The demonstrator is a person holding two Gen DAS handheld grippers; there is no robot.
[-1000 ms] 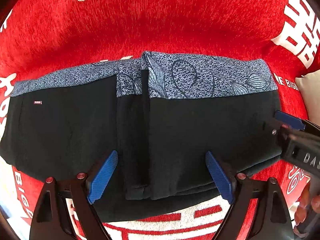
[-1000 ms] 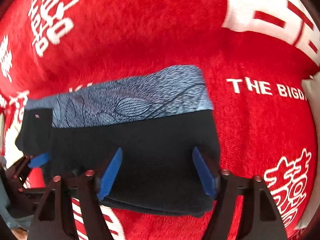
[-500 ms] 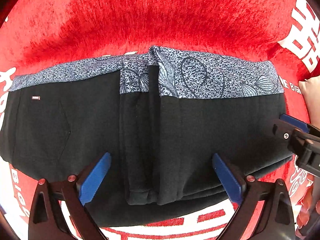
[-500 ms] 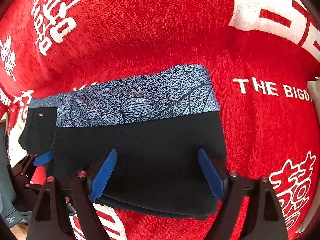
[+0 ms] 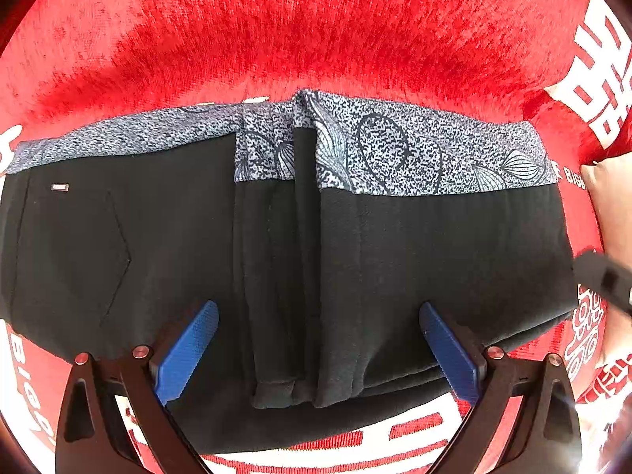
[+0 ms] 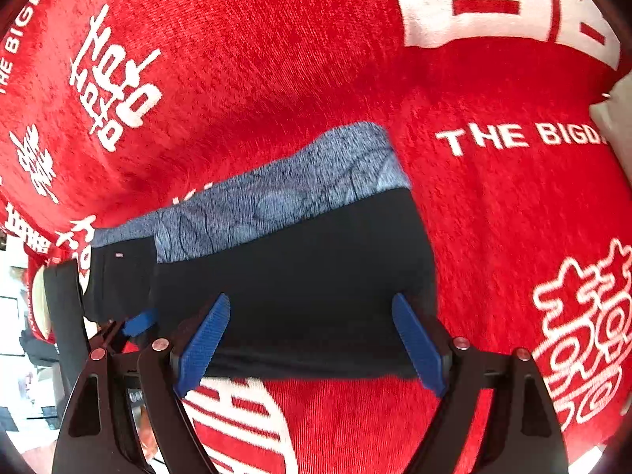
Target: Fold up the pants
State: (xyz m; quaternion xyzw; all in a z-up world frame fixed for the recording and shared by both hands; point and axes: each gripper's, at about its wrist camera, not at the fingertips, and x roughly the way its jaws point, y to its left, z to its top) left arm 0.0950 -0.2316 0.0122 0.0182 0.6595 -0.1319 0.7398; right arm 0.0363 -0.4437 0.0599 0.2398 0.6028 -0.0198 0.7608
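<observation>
Black pants (image 5: 434,260) with a blue-grey patterned waistband (image 5: 414,154) lie folded into a flat stack on the red cloth (image 5: 316,31). My left gripper (image 5: 316,351) is open and empty, its blue pads over the near edge of the stack. My right gripper (image 6: 312,343) is open and empty above the near right end of the pants (image 6: 316,276). It shows blurred at the right edge of the left wrist view (image 5: 604,280), and the left gripper's blue pad (image 6: 138,322) shows in the right wrist view.
The red cloth (image 6: 276,59) carries white characters and lettering (image 6: 521,136). A pale cushion (image 6: 616,118) lies at the right edge. A room shows past the cloth's left edge (image 6: 15,316).
Both grippers have pulled back and up from the pants. The right gripper has drawn away towards the right edge of the left wrist view. The pants stay still.
</observation>
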